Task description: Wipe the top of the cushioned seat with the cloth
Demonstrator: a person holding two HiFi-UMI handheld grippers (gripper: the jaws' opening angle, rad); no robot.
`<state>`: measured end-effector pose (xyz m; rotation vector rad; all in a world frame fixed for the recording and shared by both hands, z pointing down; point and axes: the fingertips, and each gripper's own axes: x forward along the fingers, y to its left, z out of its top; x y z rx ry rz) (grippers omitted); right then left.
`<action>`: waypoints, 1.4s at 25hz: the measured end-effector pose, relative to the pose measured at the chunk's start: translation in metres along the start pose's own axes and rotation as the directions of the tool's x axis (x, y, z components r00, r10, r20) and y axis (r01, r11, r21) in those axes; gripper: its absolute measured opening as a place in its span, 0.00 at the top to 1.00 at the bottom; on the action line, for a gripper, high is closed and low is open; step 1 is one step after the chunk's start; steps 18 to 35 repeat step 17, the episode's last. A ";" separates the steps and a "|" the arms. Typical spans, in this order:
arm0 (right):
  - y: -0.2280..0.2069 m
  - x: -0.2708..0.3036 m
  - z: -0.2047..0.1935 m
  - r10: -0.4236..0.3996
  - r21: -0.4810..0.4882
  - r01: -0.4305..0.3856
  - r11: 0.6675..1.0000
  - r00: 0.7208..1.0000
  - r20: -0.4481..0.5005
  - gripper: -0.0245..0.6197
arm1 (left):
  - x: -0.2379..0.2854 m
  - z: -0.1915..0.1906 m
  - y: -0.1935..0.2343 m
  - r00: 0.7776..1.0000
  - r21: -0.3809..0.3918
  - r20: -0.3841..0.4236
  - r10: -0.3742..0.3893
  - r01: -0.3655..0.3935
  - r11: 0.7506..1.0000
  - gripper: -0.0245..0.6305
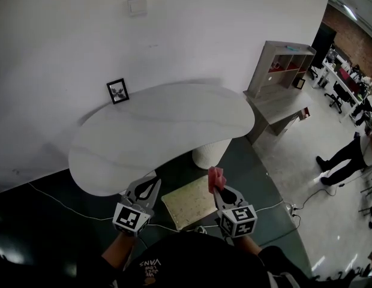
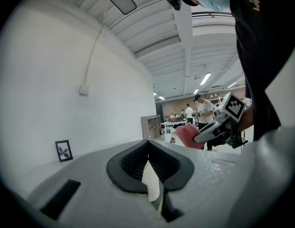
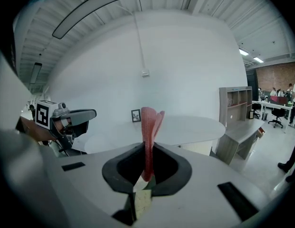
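A pink, ribbed cloth stands folded and upright, pinched between the jaws of the right gripper, held over the far right corner of the pale yellow, square cushioned seat. The left gripper hangs just left of the seat, its jaws pressed together on nothing. The seat's flat top carries a faint speckled pattern and rests low on a dark, glossy floor. Just behind the seat, a smooth white tabletop with a rounded kidney outline spreads wide, borne on a ribbed white pedestal near the seat's far right corner. A small black-framed picture leans on the white wall behind the seat. A thin white cable trails left of the seat. A grey wooden shelf unit stands well off to its right.
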<state>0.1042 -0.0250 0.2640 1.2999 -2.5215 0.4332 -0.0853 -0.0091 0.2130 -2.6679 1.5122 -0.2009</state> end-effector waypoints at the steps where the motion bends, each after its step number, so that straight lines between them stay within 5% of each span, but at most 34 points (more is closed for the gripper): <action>1: -0.002 0.000 0.001 0.002 -0.002 -0.002 1.000 1.000 -0.002 0.92 | 0.001 0.001 0.000 1.000 0.000 -0.001 0.002 -0.002 1.000 0.93; 35: -0.027 -0.007 0.003 -0.001 0.002 0.001 1.000 1.000 -0.003 0.92 | 0.018 0.006 -0.020 1.000 -0.022 -0.014 0.012 -0.013 1.000 0.93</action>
